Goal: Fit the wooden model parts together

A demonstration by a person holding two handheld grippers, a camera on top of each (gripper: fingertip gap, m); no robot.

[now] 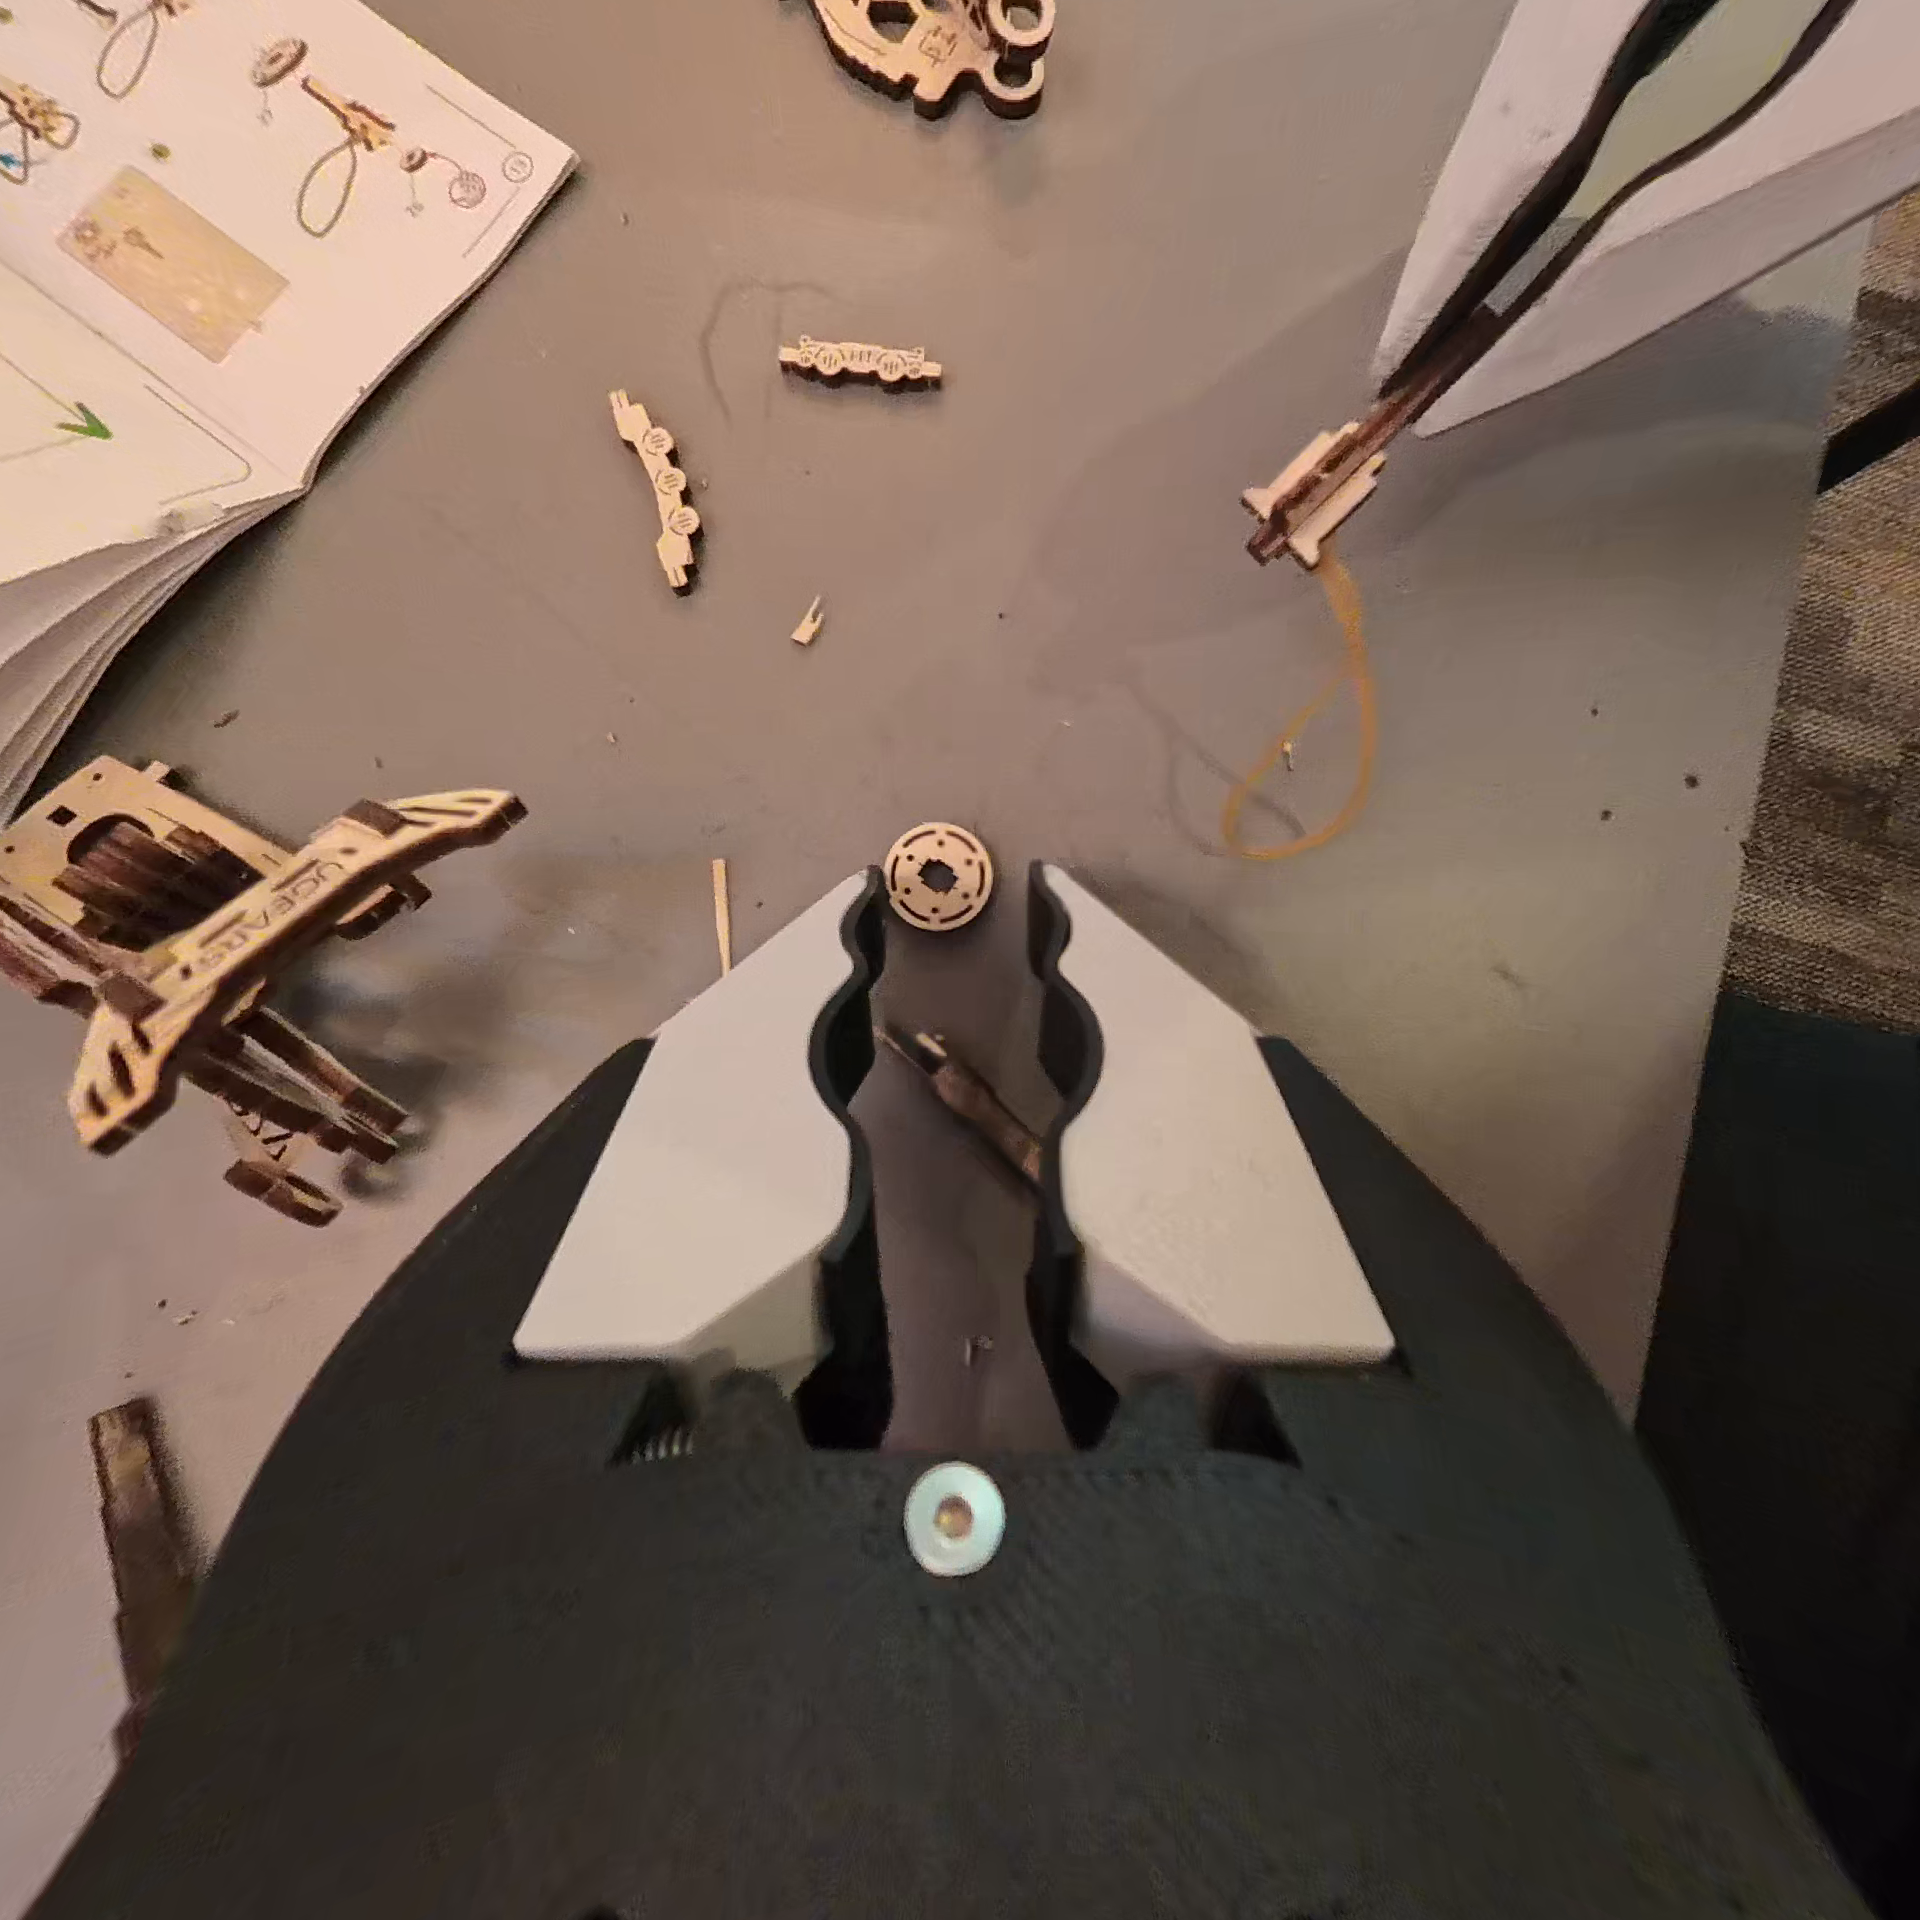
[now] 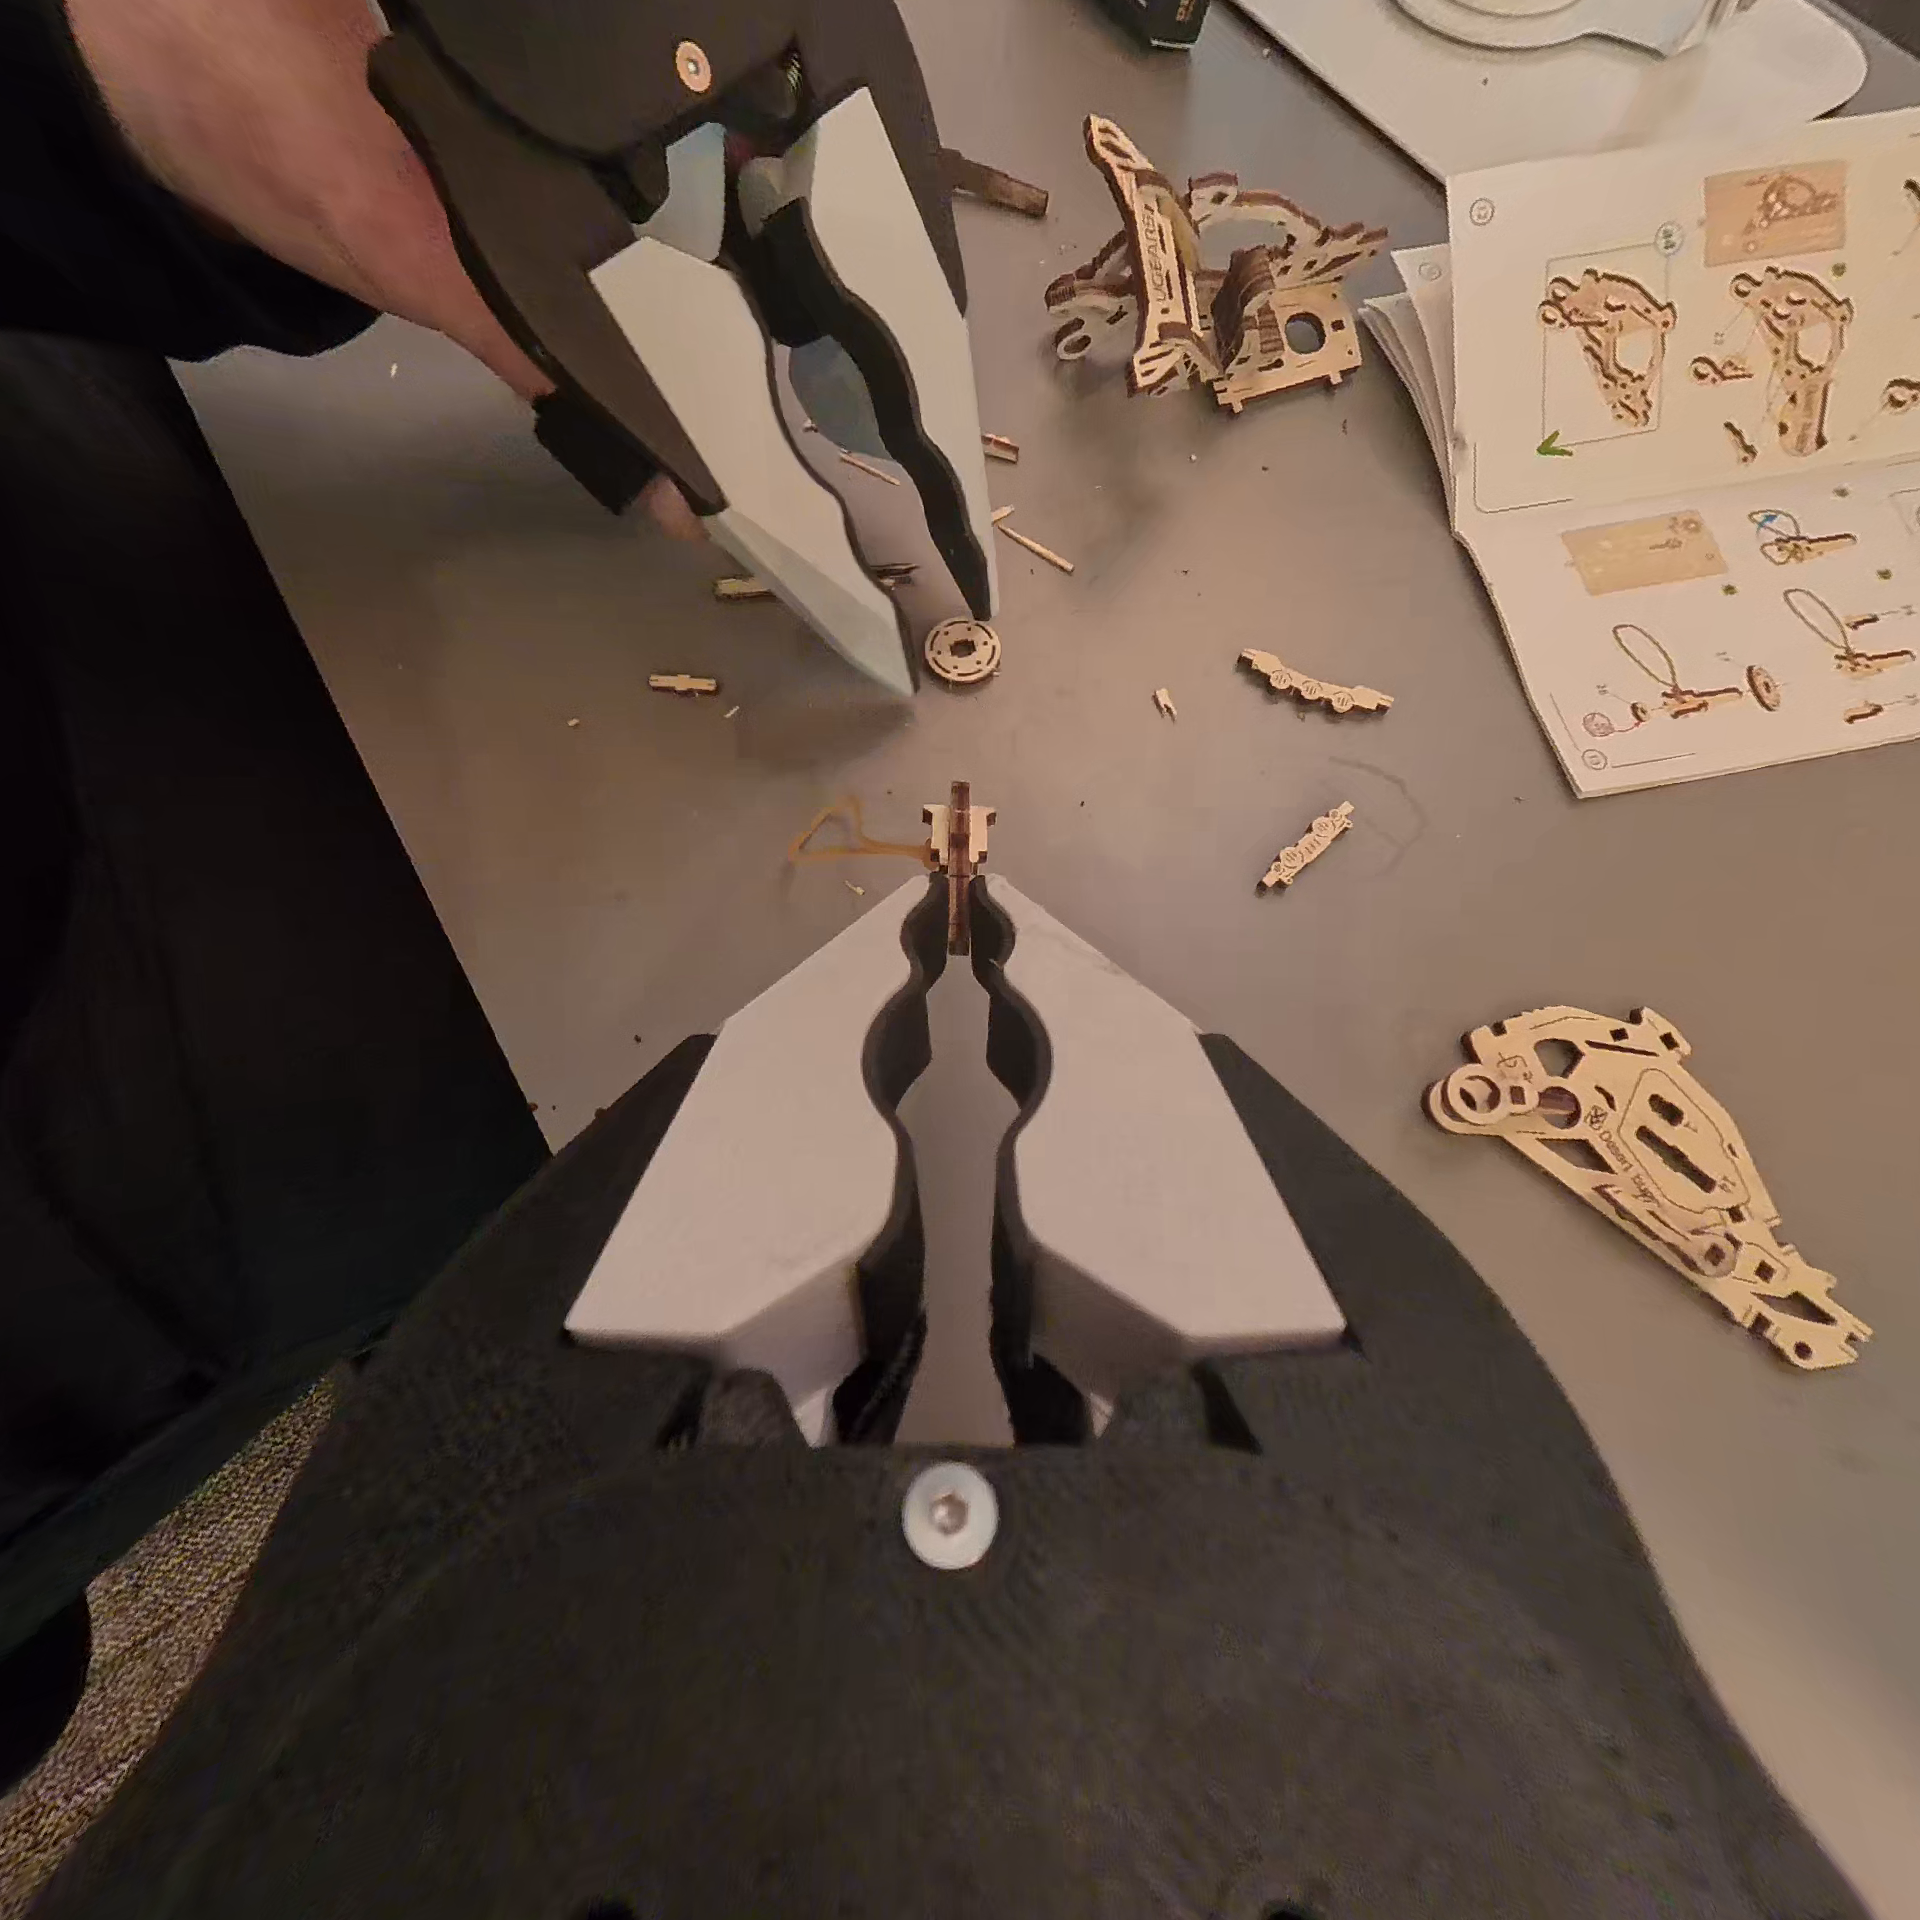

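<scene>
Wooden axle piece is pinched in the right hand-held gripper. A round wooden disc is straddled on the grey bench by the open, empty left hand-held gripper.

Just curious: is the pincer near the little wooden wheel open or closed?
Open. The left gripper has a clear gap between its fingertips, and the wooden disc lies on the table there, ungripped.

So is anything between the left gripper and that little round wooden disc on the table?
Nothing visible. The left gripper is open and the disc lies on bare table right at its fingertips, with no part between them.
</scene>
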